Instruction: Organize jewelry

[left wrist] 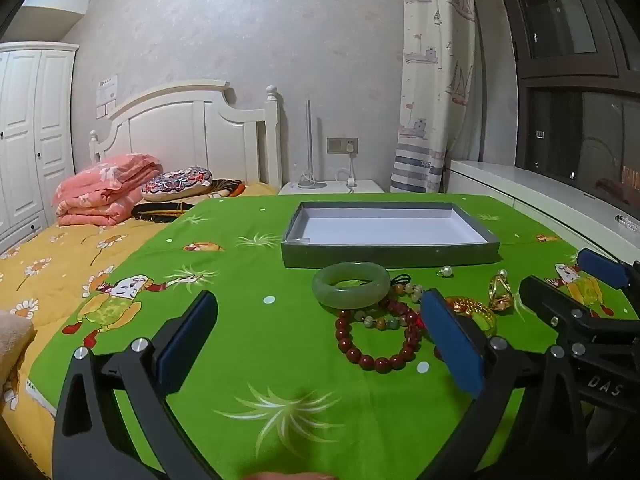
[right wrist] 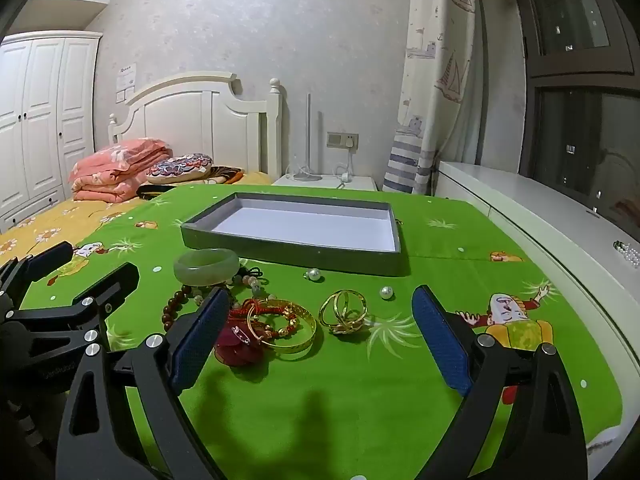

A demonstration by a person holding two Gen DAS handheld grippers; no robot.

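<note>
The jewelry lies heaped on the green cloth just before the empty grey tray (right wrist: 288, 254), whose long axis runs across the view. Both grippers hang with jaws wide and empty. The right gripper (right wrist: 320, 334) frames the gold bangle (right wrist: 294, 334) and gold rings (right wrist: 343, 312); the left gripper (left wrist: 320, 344) faces the red bead bracelet (left wrist: 376, 344) and, beyond it, the flat jade bangle (left wrist: 351, 285).

White letters "DAS" stand on the right claw (left wrist: 568, 276) body.

green cloth (left wrist: 280, 360), grey box (left wrist: 390, 254), jewelry (right wrist: 280, 320)
</note>
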